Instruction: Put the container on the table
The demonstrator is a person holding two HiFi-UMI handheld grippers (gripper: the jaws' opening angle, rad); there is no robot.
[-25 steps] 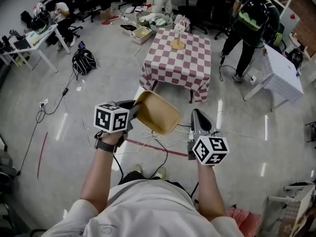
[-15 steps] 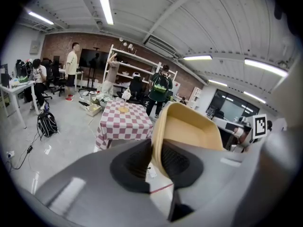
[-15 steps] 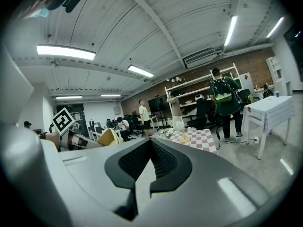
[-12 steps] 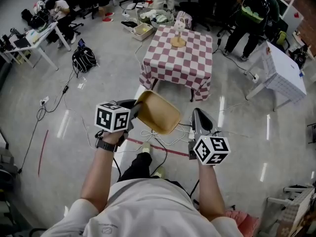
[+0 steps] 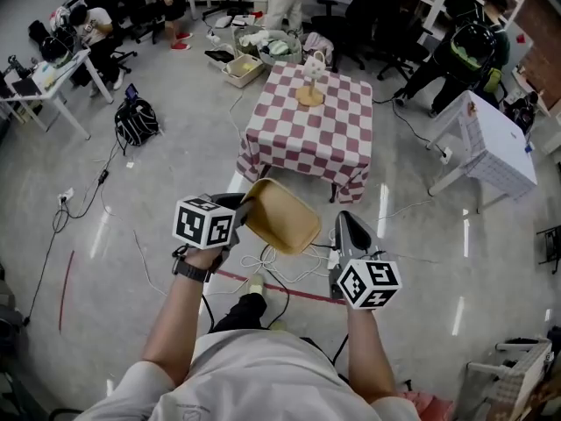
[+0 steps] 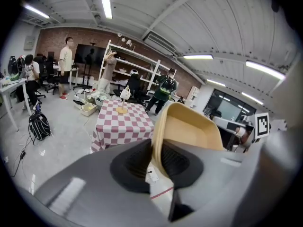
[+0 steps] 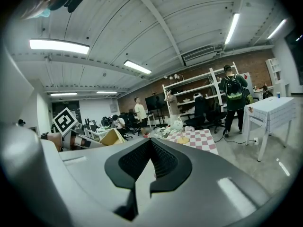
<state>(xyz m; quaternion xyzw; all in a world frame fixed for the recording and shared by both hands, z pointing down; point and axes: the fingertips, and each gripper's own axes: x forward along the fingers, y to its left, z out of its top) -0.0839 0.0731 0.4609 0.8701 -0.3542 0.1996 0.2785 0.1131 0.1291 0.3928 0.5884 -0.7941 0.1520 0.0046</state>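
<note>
While we stand well short of the checked table [image 5: 307, 143], the tan container [image 5: 282, 217] hangs in the air in front of us, one wall of it pinched in the left gripper [image 5: 247, 210]. The left gripper view shows both jaws pressed onto that thin wall, with the container standing tilted out beyond them. Our right gripper [image 5: 351, 228] carries nothing: its jaws are drawn together on empty air, and it sits just beside the container without touching it. We judge the step in hand to be the carry, with the setting-down not yet begun. To do it well we should move smoothly, since a hold on a single edge lets the container swing or slide if we jerk. We might also bring the right gripper under the free rim to steady it. Loose cables [image 5: 273, 266] lie across the floor between us and the table, so our footing needs as much care as the load. On the table, a wooden stand [image 5: 308, 96] with a white cup [image 5: 314, 63] takes up the far end, while the near stretch of cloth looks bare, and that is where we would aim. Over that spot we should level the container first. Then we lower it until its base rests flat on the cloth, and only then part the left jaws and draw them back along the wall, so that the container does not tip or drag the cloth.
</note>
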